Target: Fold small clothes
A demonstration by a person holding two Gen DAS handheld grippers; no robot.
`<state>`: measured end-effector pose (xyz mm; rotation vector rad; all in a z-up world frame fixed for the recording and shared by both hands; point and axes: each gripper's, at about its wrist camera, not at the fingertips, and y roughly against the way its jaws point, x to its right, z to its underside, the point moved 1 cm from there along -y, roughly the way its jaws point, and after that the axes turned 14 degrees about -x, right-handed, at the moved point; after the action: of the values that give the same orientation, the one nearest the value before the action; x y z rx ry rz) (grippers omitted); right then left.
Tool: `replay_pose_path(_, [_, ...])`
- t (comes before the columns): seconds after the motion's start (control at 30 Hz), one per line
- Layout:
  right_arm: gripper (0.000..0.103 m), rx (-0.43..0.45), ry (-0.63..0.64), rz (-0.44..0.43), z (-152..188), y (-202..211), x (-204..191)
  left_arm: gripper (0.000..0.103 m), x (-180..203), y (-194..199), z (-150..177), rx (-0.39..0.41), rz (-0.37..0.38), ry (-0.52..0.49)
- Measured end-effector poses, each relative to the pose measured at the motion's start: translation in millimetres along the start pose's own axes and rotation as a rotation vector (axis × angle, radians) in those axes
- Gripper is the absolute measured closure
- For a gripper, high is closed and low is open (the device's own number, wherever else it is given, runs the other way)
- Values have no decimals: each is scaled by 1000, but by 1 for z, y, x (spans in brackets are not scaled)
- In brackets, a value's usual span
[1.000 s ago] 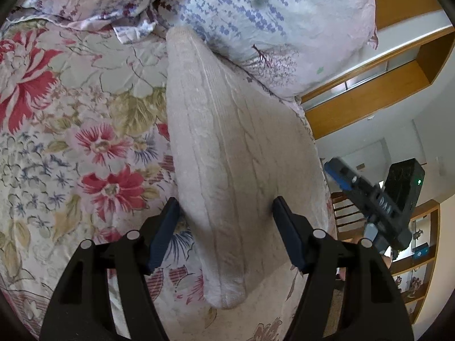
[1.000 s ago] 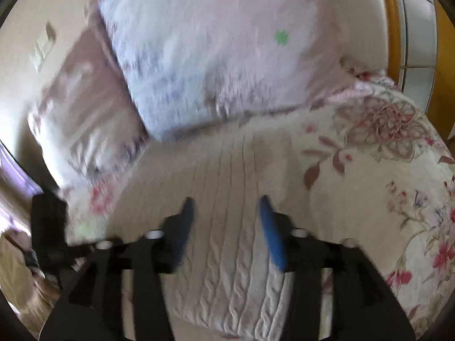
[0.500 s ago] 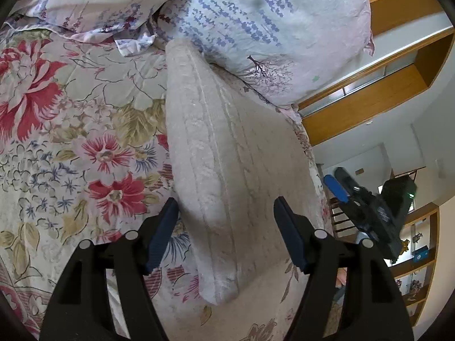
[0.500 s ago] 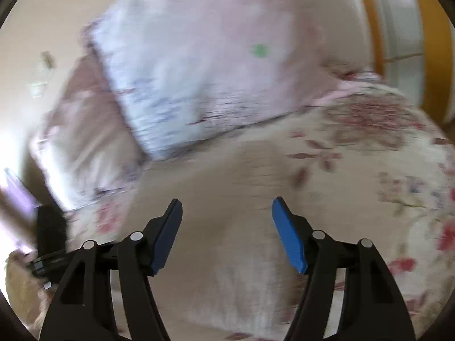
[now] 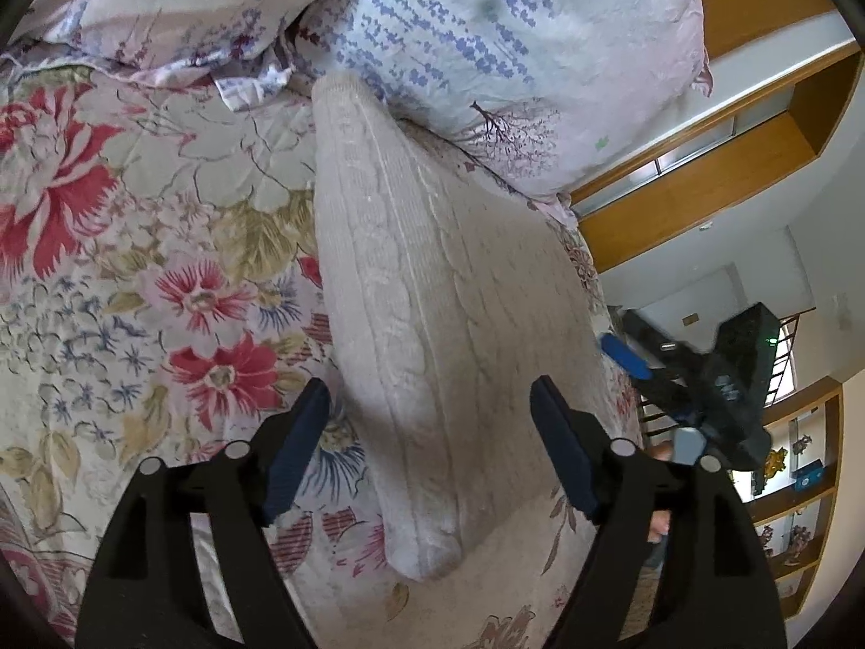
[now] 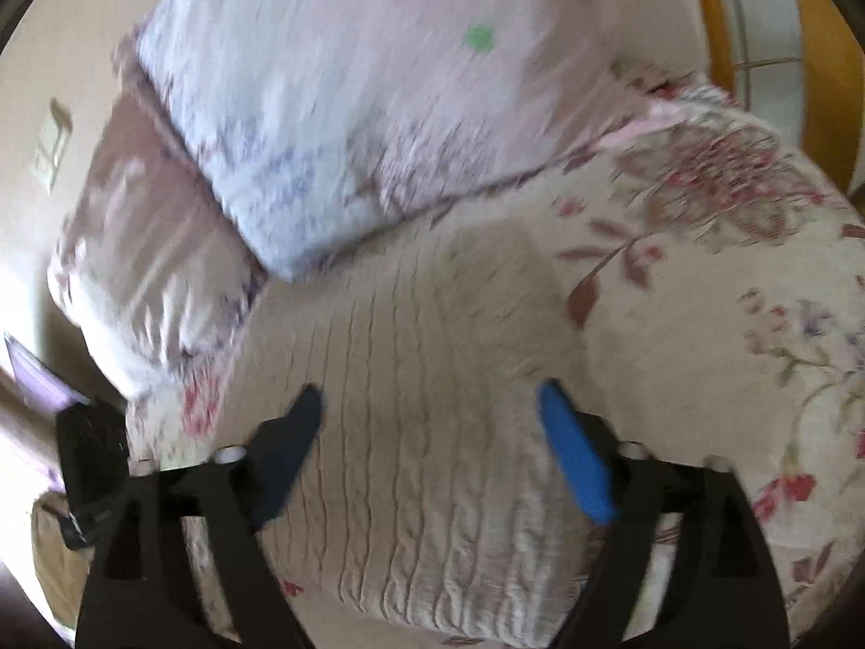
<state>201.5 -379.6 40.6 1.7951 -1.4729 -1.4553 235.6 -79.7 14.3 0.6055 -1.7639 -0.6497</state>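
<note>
Sweater (image 5: 432, 324): cream cable-knit, folded, centre frame on floral bedspread (image 5: 135, 270), far end against pillow (image 5: 513, 54). Left gripper (image 5: 430, 422) and right gripper (image 6: 430, 411): both spread wide, empty. Risk: thick knit springing open, since nothing pins the fold.

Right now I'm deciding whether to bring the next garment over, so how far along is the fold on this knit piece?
Mostly done, it seems: the cream cable-knit sweater lies as a compact folded bundle on the floral bedspread, its far end against the lavender-print pillow. Nothing is in hand: the left claw and right claw are both open above it. What may remain is a final tidy or moving it aside.
</note>
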Motion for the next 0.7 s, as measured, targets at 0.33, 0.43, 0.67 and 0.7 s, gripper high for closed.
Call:
replay_pose_path(0.33, [3, -82, -121, -112, -12, 1, 33, 21, -2, -11, -15, -44, 6, 7])
replay_pose_path(0.43, [3, -130, -143, -107, -18, -10, 39, 21, -2, -13, -23, -47, 12, 15])
replay_pose_path(0.67, [3, -203, -199, -191, -27, -34, 53, 22, -6, -22, -42, -64, 51, 40])
replay_pose_path(0.7, [4, -206, -197, -195, -27, -37, 54, 23, -6, -24, -44, -67, 53, 43])
